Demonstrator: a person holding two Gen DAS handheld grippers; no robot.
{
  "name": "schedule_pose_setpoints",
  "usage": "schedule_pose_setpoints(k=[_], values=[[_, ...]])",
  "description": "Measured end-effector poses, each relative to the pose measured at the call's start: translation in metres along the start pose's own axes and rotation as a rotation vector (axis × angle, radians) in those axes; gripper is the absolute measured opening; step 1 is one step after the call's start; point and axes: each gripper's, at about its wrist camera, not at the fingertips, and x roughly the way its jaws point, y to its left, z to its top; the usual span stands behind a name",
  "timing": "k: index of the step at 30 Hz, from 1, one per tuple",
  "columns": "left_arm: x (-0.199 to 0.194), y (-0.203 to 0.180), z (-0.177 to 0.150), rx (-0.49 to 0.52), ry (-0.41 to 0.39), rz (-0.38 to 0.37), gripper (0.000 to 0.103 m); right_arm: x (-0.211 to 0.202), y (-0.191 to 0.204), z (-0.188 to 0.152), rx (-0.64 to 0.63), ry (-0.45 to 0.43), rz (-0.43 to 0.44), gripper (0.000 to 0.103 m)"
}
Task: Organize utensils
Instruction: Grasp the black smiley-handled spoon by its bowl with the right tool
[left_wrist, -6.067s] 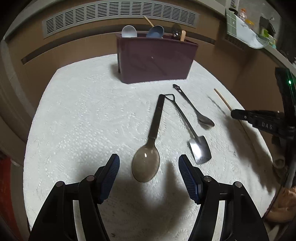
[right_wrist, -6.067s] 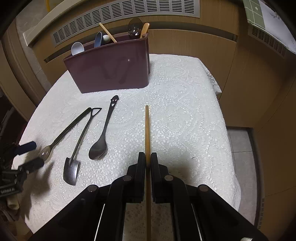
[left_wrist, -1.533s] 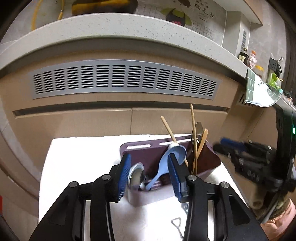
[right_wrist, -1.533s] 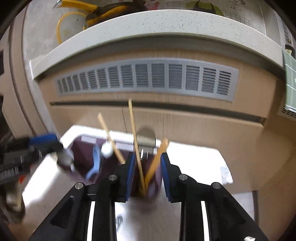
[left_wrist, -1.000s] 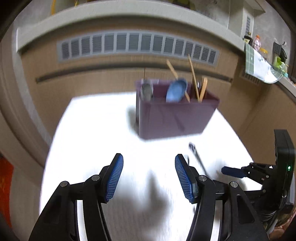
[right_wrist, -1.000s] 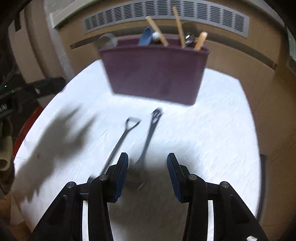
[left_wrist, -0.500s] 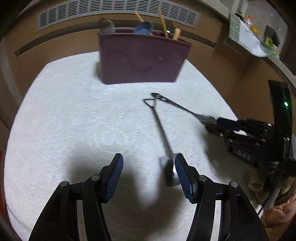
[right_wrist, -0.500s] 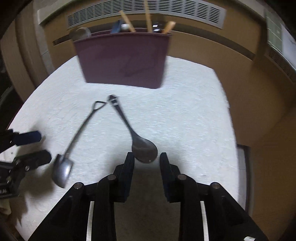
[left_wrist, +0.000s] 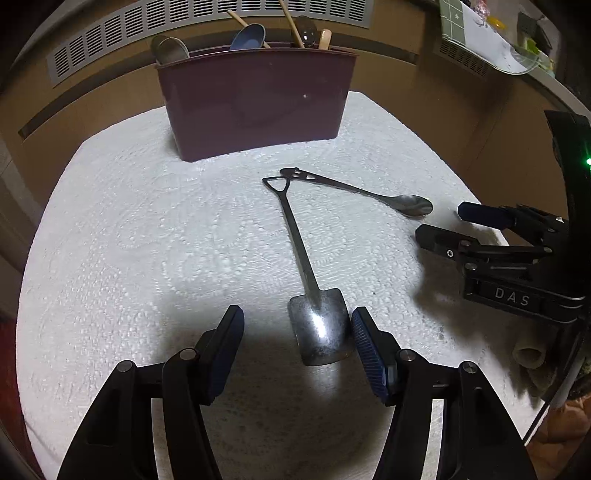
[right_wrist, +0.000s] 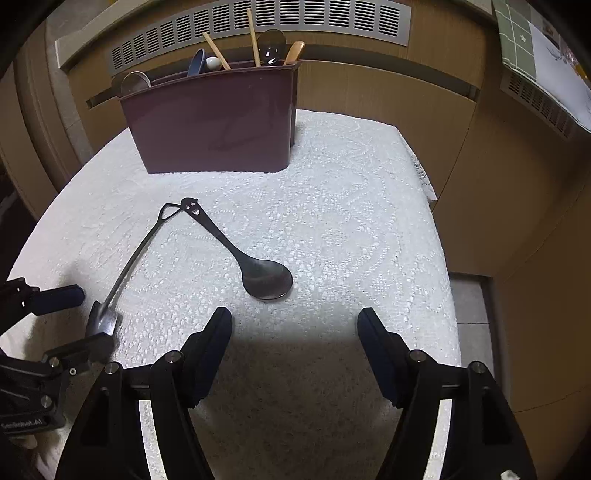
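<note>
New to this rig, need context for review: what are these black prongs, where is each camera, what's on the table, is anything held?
No robot arm: a person carries a two-finger gripper in each hand, with a fisheye camera on each looking along its fingers.

Left view: the left gripper is open, its pads either side of the shovel-shaped spoon, not pressing it. The right gripper shows at the edge.

Right view: the right gripper is opening, with nothing between its jaws, just short of the round spoon.

Both spoons lie on the white lace cloth. Behind stands the maroon holder, already holding utensils. Nothing is held.
</note>
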Motion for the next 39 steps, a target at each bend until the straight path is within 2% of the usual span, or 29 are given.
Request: schedule_pose_setpoints(k=[4,7,9,10,11,13,14,16,20,23,28,31,32,33,34,37,39], values=[[-0.004,0.020,0.000,0.026,-0.012,0.078,0.062,0.001,0.006,0.005,-0.037,0.000,0.002,0.068],[-0.006,0.057,0.000,-0.028,-0.018,0.154,0.063,0.000,0.017,0.016,-0.093,-0.016,0.013,0.068],[-0.008,0.082,0.001,-0.070,-0.021,0.201,0.063,0.003,0.026,0.028,-0.136,-0.017,0.059,0.056],[-0.009,0.094,0.001,-0.093,-0.024,0.216,0.063,0.005,0.030,0.033,-0.150,-0.010,0.077,0.043],[-0.011,0.104,0.001,-0.114,-0.025,0.208,0.063,0.010,0.036,0.040,-0.175,0.007,0.101,0.033],[-0.015,0.116,0.003,-0.141,-0.021,0.133,0.063,0.023,0.048,0.053,-0.224,0.035,0.132,0.026],[-0.018,0.118,0.004,-0.138,-0.018,0.096,0.062,0.029,0.053,0.059,-0.240,0.047,0.141,0.026],[-0.024,0.113,0.010,-0.092,-0.022,0.021,0.062,0.043,0.061,0.067,-0.272,0.091,0.165,0.024],[-0.028,0.094,0.027,0.033,-0.020,-0.059,0.057,0.050,0.066,0.074,-0.272,0.132,0.171,0.006],[-0.022,0.093,0.044,0.052,0.000,-0.068,0.057,0.042,0.059,0.069,-0.214,0.168,0.190,0.006],[-0.022,0.131,0.061,-0.059,0.011,-0.081,0.057,0.026,0.035,0.053,-0.097,0.173,0.219,0.006],[-0.016,0.113,0.065,0.018,0.048,-0.087,0.056,0.018,0.029,0.046,-0.070,0.163,0.232,0.006],[-0.012,0.101,0.067,0.060,0.073,-0.094,0.051,0.016,0.029,0.044,-0.066,0.157,0.233,0.006],[-0.009,0.089,0.068,0.089,0.095,-0.104,0.038,0.014,0.029,0.043,-0.064,0.154,0.236,0.006],[-0.002,0.078,0.070,0.121,0.131,-0.116,0.031,0.011,0.029,0.042,-0.063,0.151,0.238,0.006],[0.016,0.056,0.078,0.206,0.193,-0.059,0.027,0.007,0.025,0.043,-0.055,0.133,0.243,0.006],[0.029,0.052,0.084,0.220,0.223,-0.017,0.024,0.002,0.023,0.041,-0.045,0.123,0.254,0.006]])
